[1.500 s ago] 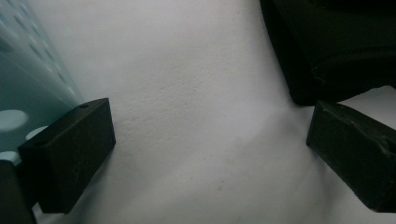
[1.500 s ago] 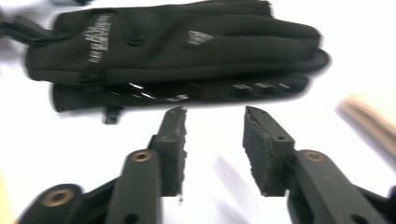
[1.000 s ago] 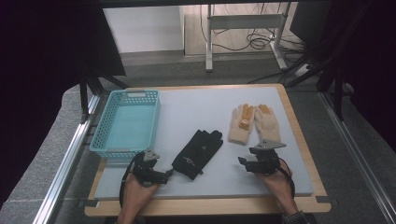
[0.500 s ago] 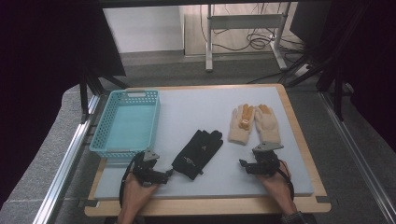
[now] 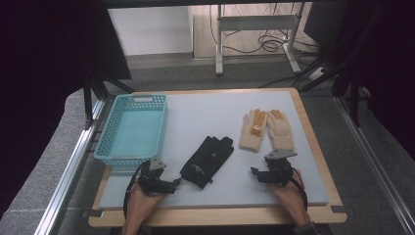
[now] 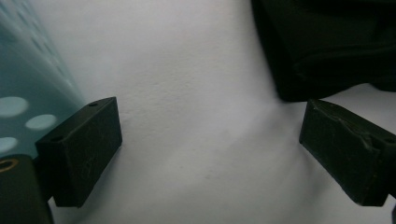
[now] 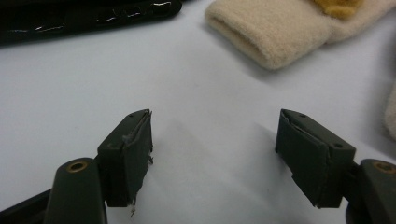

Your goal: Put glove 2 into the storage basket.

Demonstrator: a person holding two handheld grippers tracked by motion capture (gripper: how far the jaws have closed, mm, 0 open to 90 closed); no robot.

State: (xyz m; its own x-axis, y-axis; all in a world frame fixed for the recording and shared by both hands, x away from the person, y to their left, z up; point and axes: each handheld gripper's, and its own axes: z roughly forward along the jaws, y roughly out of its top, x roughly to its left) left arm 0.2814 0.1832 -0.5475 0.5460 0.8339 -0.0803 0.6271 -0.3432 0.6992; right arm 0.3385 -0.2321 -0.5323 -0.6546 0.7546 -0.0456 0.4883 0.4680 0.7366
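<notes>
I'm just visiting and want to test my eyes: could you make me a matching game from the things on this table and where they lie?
Things:
1. basket
2. black glove
3. cream gloves
4. right gripper

Places:
A. middle of the mat
B. near edge, just below the cream gloves
C. left side of the mat
D. right side, lying as a pair

Pairs: 1-C, 2-A, 3-D, 4-B

both grippers (image 5: 177, 182) (image 5: 254, 171) low, jaws wide apart
</notes>
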